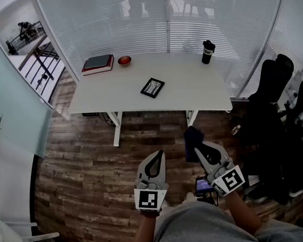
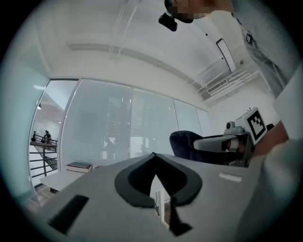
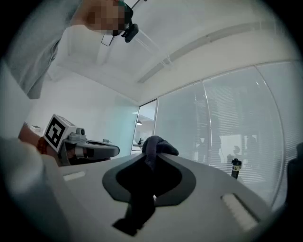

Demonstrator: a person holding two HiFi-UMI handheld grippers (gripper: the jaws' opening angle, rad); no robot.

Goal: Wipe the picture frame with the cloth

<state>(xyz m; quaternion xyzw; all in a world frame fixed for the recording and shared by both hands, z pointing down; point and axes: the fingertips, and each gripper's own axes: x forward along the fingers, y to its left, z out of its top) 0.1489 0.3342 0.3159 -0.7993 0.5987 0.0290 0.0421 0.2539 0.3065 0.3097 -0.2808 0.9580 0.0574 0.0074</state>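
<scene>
A small black picture frame (image 1: 152,87) lies flat near the middle of the white table (image 1: 191,96), well ahead of both grippers. My right gripper (image 1: 197,149) is shut on a dark blue cloth (image 1: 192,140), which bunches at the jaw tips and hangs back through them; the cloth (image 3: 154,147) fills the jaws in the right gripper view. My left gripper (image 1: 160,154) is shut with nothing in it, jaws meeting at the tip (image 2: 153,154). Both are held level over the floor, short of the table.
On the table stand a stack of books (image 1: 98,64) and a small red bowl (image 1: 124,60) at the back left, and a black tumbler (image 1: 207,52) at the back right. Black office chairs (image 1: 276,128) stand at the right. A wood floor lies below.
</scene>
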